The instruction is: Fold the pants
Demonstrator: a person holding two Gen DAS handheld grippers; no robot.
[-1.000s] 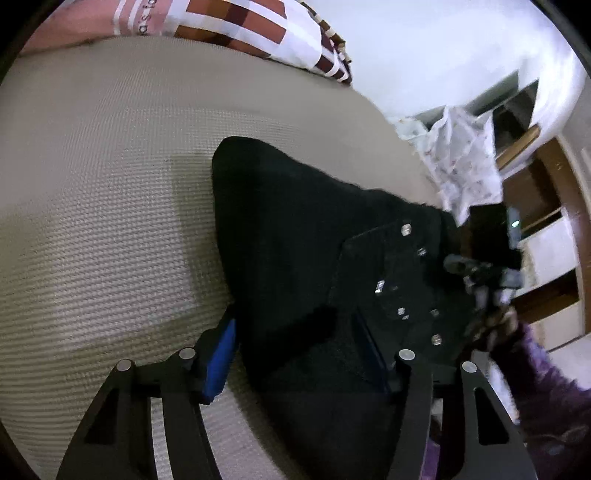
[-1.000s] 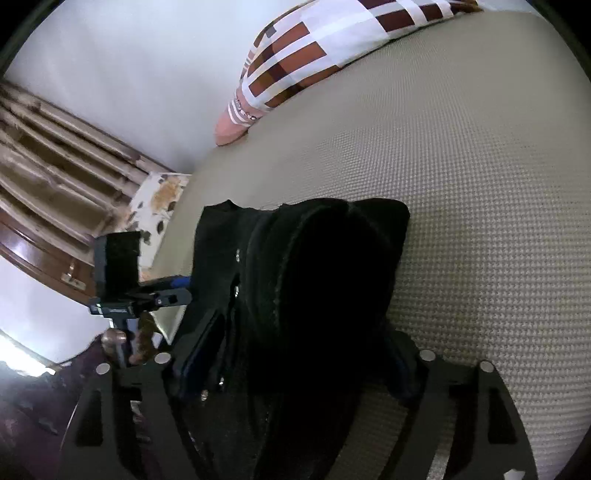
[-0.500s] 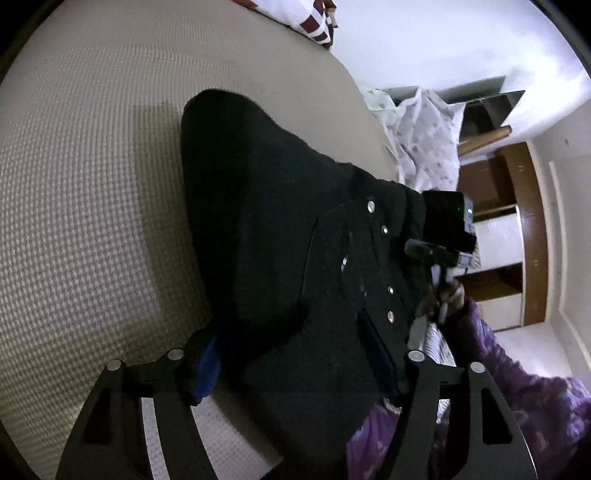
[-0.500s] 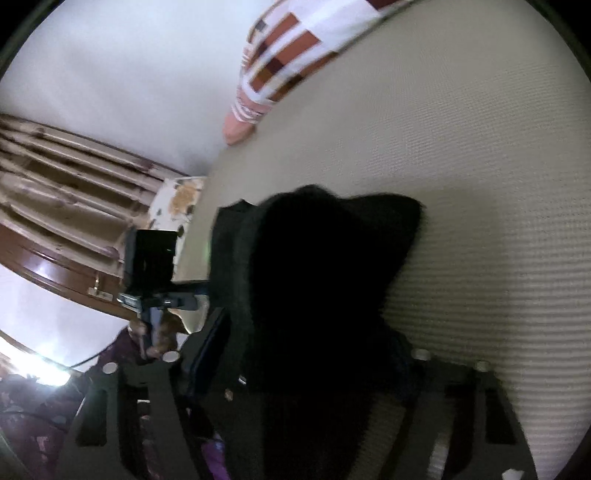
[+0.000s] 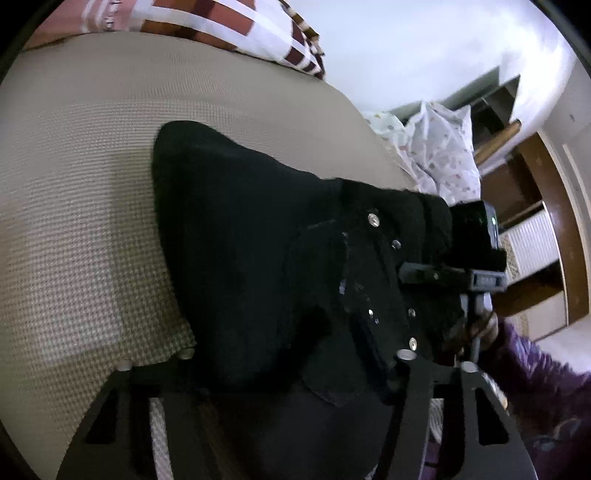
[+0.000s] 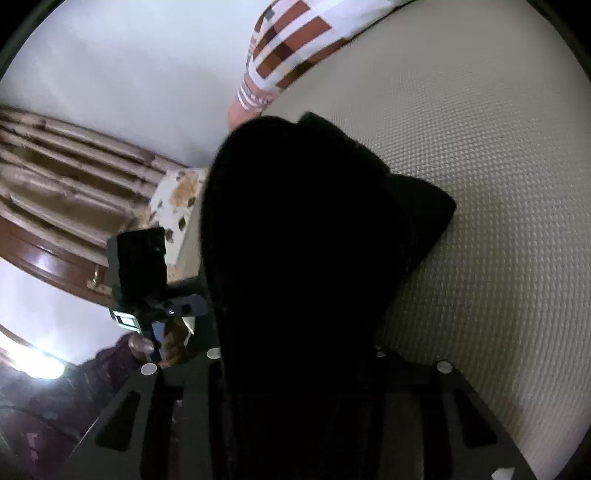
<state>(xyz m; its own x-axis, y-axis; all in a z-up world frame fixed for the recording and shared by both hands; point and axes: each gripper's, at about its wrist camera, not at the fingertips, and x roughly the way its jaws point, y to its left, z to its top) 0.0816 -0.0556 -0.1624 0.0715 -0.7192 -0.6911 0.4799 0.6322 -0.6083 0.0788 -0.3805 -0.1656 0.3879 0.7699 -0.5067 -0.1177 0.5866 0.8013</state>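
Observation:
Black pants with metal rivets lie bunched on the beige bedcover. My left gripper has its jaws closing, and the waist end of the pants fills the gap and hides the pads. In the right wrist view the pants rise as a dark fold over my right gripper. Its jaws are closing too, with the cloth pinched between them. Each gripper shows in the other's view: the right one at the pants' far edge, the left one at the bed's edge.
A brown-and-white checked pillow lies at the head of the bed. A spotted white cloth and wooden shelves stand past the bed's side. A purple sleeve is at lower right. Wooden slats line the wall.
Both pairs of jaws have narrowed onto the pants, and the left blue pad has sunk into the cloth. In the right wrist view the dark fold has risen and fills more of the picture.

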